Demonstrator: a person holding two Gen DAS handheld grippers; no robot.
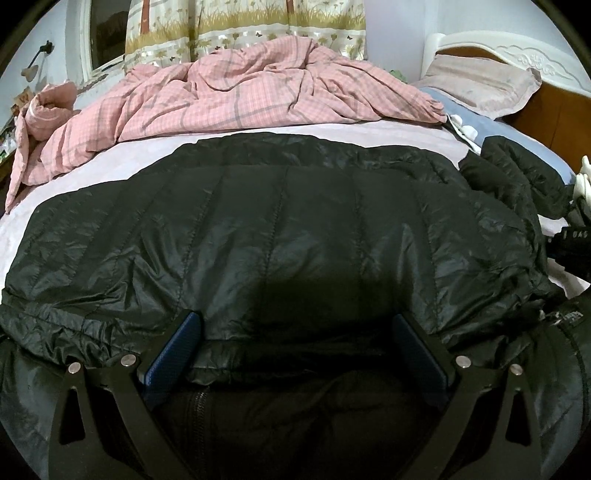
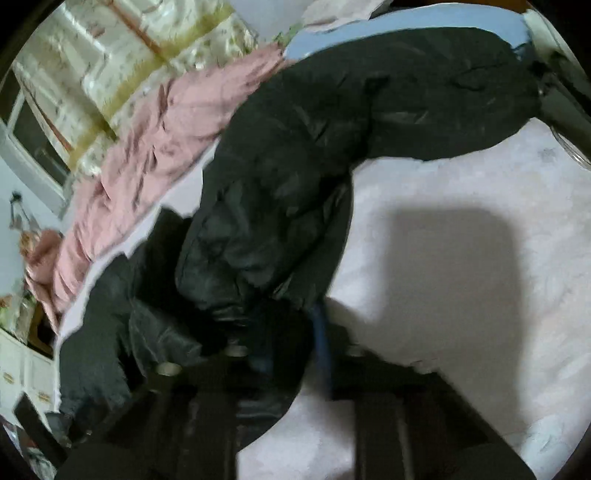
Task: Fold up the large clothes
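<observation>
A black quilted puffer jacket [image 1: 288, 229] lies spread on the bed's pale sheet [image 1: 92, 162]. My left gripper [image 1: 295, 332] is open, its blue pads [image 1: 177, 347] wide apart over the jacket's near hem, with nothing between them. In the blurred right wrist view, my right gripper [image 2: 295, 325] is shut on a fold of the jacket [image 2: 280, 192], near the sleeve [image 2: 443, 96] that trails up and to the right. One blue finger pad [image 2: 322, 332] shows beside the pinched cloth.
A rumpled pink checked quilt [image 1: 236, 88] lies at the far side of the bed. A pillow [image 1: 484, 85] and wooden headboard [image 1: 546, 107] are at the right. Curtains [image 1: 243, 26] hang behind. Bare pale sheet [image 2: 461, 258] lies right of the jacket.
</observation>
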